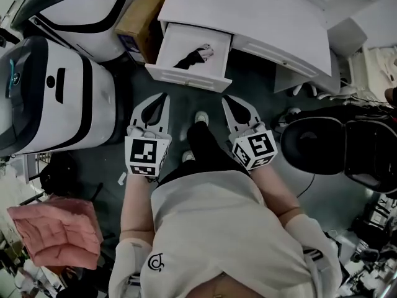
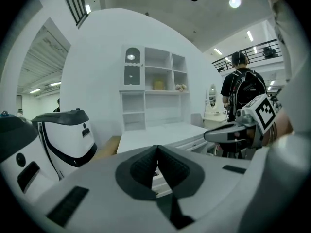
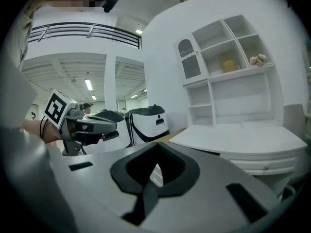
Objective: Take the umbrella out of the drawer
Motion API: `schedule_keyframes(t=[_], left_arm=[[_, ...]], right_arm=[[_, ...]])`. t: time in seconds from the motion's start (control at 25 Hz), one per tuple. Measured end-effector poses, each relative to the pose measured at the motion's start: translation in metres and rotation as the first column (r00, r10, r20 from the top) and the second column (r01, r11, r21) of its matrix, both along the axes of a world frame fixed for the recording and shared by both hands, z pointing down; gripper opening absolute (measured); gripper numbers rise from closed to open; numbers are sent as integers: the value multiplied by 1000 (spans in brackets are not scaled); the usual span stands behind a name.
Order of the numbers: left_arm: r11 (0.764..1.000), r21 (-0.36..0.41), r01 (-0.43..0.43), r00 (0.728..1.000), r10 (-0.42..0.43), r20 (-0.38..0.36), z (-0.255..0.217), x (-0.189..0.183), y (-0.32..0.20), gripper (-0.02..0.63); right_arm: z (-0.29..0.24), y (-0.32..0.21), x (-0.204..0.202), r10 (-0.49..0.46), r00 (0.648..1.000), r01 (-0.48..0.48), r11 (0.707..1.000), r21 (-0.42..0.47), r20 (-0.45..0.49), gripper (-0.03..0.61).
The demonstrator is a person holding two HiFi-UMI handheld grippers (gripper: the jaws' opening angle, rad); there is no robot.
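Observation:
A white drawer [image 1: 186, 77] stands pulled out from the white desk [image 1: 260, 11]. Inside it lies a folded black umbrella [image 1: 193, 56] with a pale pink end. Both grippers hang side by side short of the drawer front, pointing toward it, apart from it. My left gripper [image 1: 164, 96] [image 2: 157, 147] is shut with nothing between its pads. My right gripper [image 1: 226, 98] [image 3: 156, 145] is likewise shut and empty. Each gripper shows in the other's view: the right gripper [image 2: 238, 132] and the left gripper [image 3: 90, 126]. The umbrella is hidden in both gripper views.
Two large white-and-black machines [image 1: 49, 98] [image 1: 80, 5] stand at the left, a cardboard box [image 1: 139, 14] beside the desk. A black office chair [image 1: 335, 144] sits right. Pink cloth [image 1: 56, 231] lies lower left. A person with a backpack [image 2: 243, 89] stands beyond; a shelf unit [image 2: 153, 89] tops the desk.

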State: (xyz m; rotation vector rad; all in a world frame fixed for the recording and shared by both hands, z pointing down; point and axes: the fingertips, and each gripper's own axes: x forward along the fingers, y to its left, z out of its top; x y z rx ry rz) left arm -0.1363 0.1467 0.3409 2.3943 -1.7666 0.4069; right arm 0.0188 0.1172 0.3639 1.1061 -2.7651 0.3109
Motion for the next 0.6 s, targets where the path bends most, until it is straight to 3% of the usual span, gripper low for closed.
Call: schedule_keyframes(t=[0.36,0.6], left_arm=[[997,-34,-68,994,70,87,21,9,-138,12],[979,-172,-114,991,123,48,84,11,-209,12]], right_arm=[[20,-132,0,19,1000,-19,999,-43,1,6],[53,-196,-1,22,999,-26,995,-101,-35,6]])
